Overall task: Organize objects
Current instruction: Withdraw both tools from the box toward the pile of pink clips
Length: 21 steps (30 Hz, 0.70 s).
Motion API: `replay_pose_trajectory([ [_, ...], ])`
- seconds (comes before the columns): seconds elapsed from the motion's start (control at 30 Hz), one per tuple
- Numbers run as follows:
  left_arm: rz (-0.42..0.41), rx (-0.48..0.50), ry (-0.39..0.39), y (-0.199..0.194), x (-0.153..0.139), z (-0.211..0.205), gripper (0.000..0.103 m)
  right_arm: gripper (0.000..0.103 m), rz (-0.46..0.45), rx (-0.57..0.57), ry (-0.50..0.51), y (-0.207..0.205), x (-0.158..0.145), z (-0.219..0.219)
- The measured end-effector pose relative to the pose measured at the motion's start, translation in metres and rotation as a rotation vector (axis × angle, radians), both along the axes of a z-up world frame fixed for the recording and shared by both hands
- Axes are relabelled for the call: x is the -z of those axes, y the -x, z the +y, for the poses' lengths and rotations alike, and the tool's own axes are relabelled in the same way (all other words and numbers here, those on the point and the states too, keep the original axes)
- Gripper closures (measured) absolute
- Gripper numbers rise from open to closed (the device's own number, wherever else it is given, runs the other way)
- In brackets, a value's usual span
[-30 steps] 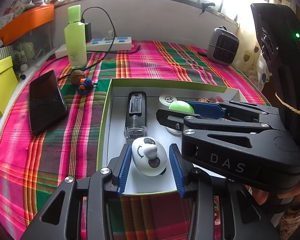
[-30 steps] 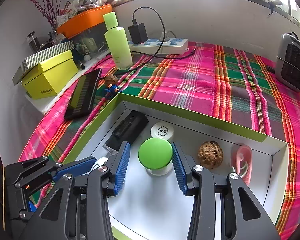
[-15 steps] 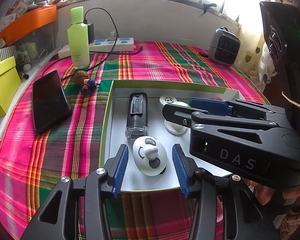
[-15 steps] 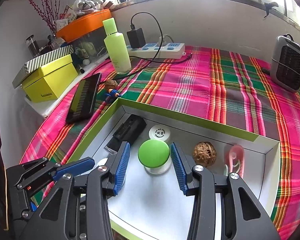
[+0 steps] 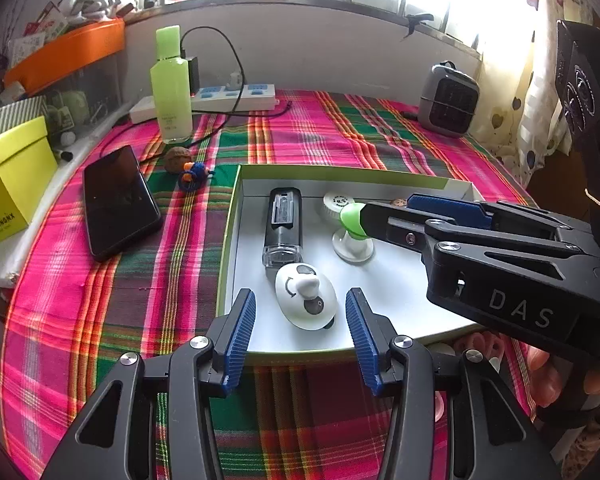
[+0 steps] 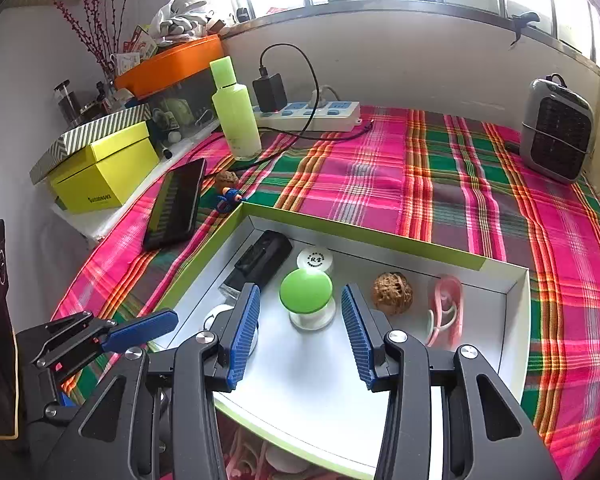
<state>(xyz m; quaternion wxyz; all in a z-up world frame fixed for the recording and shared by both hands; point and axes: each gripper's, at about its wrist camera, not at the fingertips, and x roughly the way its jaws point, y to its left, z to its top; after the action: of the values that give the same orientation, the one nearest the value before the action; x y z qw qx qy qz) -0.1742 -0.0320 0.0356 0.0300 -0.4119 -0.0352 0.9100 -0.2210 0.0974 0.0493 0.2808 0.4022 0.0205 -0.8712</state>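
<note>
A shallow white box with a green rim (image 5: 236, 216) (image 6: 364, 234) lies on the plaid cloth. In it are a white panda-faced toy (image 5: 306, 296), a black rectangular device (image 5: 283, 220) (image 6: 262, 262), a green-topped mushroom-shaped object (image 5: 352, 226) (image 6: 307, 298), a small white round tin (image 6: 315, 260), a walnut (image 6: 392, 293) and a pink clip (image 6: 444, 310). My left gripper (image 5: 300, 330) is open, just behind the panda toy and not touching it. My right gripper (image 6: 298, 330) is open, just short of the green-topped object.
On the cloth left of the box lie a black phone (image 5: 118, 200) (image 6: 178, 204), a second walnut (image 5: 177, 158) and a small blue-orange figure (image 5: 194, 172). A green bottle (image 5: 171, 88), a power strip (image 5: 220, 98), a grey heater (image 5: 448, 100) and a yellow box (image 5: 8, 184) stand around the edges.
Both grippers have pulled back and up from the box. The panda toy and the green-topped object stay in the box, now in front of the open fingers.
</note>
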Motion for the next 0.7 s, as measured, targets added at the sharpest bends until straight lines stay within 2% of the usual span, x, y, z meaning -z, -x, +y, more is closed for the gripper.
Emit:
replay_pose_trajectory([
  [0.7, 0.035, -0.001, -0.038, -0.04, -0.014, -0.003, 0.057, 0.059, 0.076, 0.081, 0.003, -0.054, -0.016, 0.033],
])
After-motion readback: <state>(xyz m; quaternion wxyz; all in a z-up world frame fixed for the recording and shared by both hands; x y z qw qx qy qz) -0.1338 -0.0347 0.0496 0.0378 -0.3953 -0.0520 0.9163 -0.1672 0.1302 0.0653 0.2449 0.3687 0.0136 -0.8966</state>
